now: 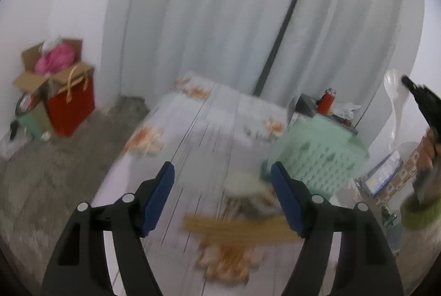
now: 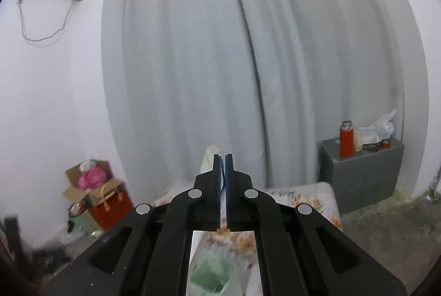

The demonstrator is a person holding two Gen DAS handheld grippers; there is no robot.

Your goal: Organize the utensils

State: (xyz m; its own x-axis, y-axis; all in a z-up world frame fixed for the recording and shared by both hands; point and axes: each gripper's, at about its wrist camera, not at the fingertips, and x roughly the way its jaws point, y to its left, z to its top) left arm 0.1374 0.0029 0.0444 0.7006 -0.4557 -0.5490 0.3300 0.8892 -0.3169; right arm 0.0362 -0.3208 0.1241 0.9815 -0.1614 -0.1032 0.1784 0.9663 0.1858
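Observation:
My left gripper (image 1: 222, 172) is open and empty above the floral-cloth table (image 1: 209, 125). Below it lie a bundle of wooden chopsticks (image 1: 237, 227) and a white bowl (image 1: 242, 183), both blurred. A mint green perforated basket (image 1: 319, 155) stands on the table to the right. My right gripper (image 2: 223, 158) is shut on a white plastic spoon (image 2: 210, 156), held high; its bowl sticks up left of the fingers. In the left wrist view the spoon (image 1: 395, 100) and the right gripper (image 1: 421, 100) show at the far right. The basket (image 2: 212, 271) lies below the right gripper.
A grey curtain (image 2: 220, 61) hangs behind the table. A grey box (image 2: 361, 172) carries a red flask (image 2: 346, 141). A red bag (image 1: 71, 105) and cardboard box (image 1: 49, 67) stand on the floor at left. A green cup (image 1: 419, 213) and packets sit at right.

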